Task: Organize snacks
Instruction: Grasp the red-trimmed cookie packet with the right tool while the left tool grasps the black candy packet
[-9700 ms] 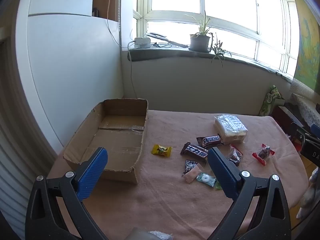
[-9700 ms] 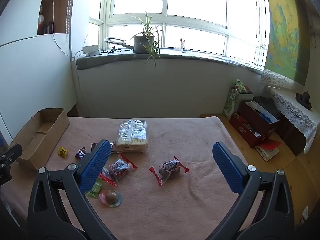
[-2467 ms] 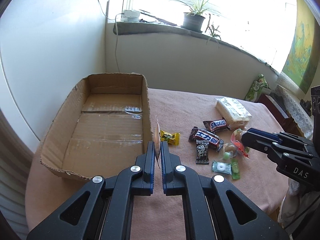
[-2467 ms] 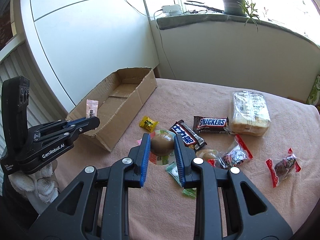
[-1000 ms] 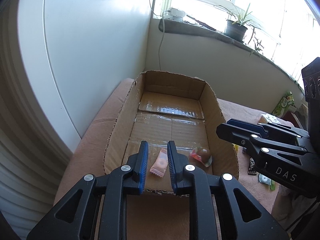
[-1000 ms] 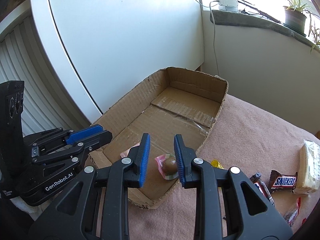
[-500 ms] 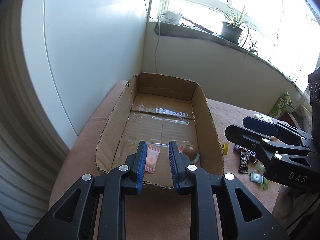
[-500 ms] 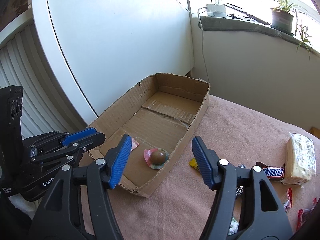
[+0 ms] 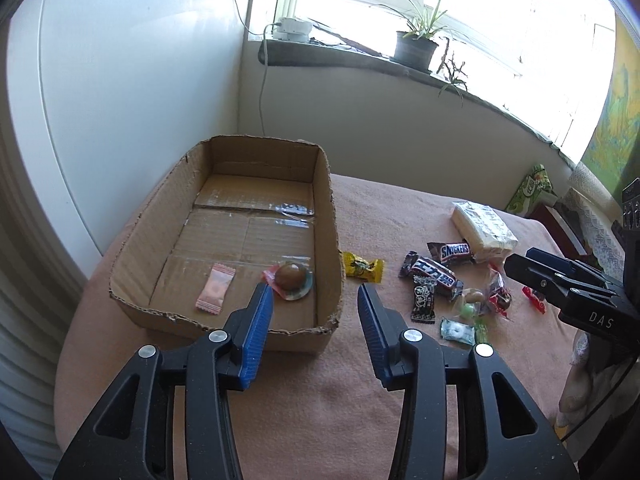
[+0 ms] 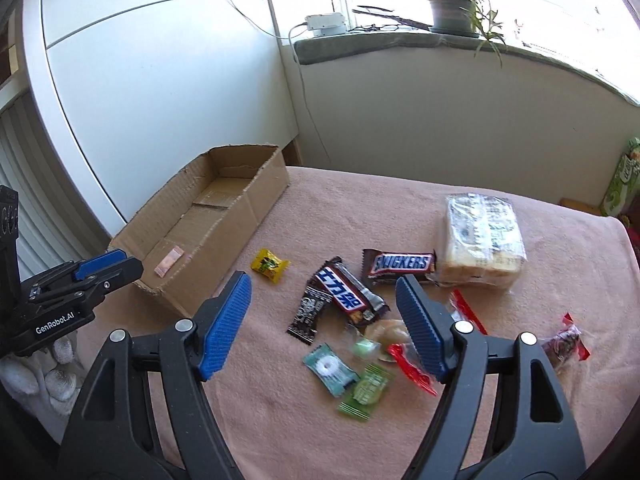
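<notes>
**A:** While both grippers hang empty with their jaws opening, which one sits closer to the loose snacks?

**B:** The right gripper (image 10: 320,320). The pile lies directly under and just beyond its spread fingers, on the pink cloth (image 10: 560,240). The left gripper (image 9: 316,320) straddles the near right corner of the cardboard box (image 9: 324,200), left of the pile.

**A:** What would it reach first?

**B:** Probably the dark blue bar (image 10: 348,292), whose long axis runs diagonally from far left to near right, so the jaws would need to cross it.

**A:** Counts?

**B:** Two items in the box: a pink sachet (image 9: 215,288) and a round brown sweet (image 9: 292,276). Roughly ten remain outside, including one Snickers bar (image 10: 404,264), one yellow candy (image 10: 269,265) and one clear bread pack (image 10: 482,240).
</notes>
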### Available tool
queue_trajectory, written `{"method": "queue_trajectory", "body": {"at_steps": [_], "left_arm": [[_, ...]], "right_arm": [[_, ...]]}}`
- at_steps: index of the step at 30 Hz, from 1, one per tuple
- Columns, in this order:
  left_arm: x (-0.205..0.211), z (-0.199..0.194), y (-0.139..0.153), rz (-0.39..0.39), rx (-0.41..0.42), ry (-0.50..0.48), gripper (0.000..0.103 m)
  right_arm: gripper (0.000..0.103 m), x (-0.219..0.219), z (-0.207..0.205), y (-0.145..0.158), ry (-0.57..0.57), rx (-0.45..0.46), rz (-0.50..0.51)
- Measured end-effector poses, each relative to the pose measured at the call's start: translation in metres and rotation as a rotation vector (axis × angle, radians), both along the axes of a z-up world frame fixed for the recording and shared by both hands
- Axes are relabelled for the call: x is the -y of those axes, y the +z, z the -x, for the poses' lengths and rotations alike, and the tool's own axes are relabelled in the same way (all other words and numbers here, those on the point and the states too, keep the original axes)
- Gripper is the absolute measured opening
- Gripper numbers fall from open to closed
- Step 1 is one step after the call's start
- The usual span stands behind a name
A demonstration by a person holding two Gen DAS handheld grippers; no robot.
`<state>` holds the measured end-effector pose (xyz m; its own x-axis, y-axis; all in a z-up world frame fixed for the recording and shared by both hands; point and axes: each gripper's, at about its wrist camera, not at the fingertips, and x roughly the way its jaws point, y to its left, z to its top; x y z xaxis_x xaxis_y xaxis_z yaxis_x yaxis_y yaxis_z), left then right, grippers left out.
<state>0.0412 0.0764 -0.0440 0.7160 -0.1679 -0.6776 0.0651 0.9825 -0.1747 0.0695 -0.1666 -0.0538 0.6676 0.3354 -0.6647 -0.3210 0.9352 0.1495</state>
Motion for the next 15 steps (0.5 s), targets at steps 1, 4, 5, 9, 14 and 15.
{"method": "queue_trajectory", "body": {"at_steps": [1,4,5,9,14,15], "left_arm": [[0.006,0.000,-0.002,0.006,-0.006,-0.013,0.043],[0.024,-0.001,-0.010,0.021,-0.032,-0.060,0.043],[0.031,-0.001,-0.012,0.019,-0.042,-0.077,0.043],[0.058,-0.003,-0.023,0.023,-0.074,-0.142,0.043],[0.085,-0.006,-0.035,0.024,-0.112,-0.194,0.043],[0.088,-0.007,-0.036,0.024,-0.119,-0.200,0.043]], "right_arm": [[0.077,0.012,0.002,-0.002,-0.023,-0.007,0.003],[0.077,0.046,0.009,-0.009,-0.081,-0.027,0.010],[0.077,0.055,0.012,-0.011,-0.096,-0.034,0.011],[0.077,0.083,0.019,-0.020,-0.137,-0.060,0.021],[0.077,0.106,0.024,-0.031,-0.173,-0.092,0.009],[0.077,0.108,0.023,-0.033,-0.174,-0.100,0.001]]}}
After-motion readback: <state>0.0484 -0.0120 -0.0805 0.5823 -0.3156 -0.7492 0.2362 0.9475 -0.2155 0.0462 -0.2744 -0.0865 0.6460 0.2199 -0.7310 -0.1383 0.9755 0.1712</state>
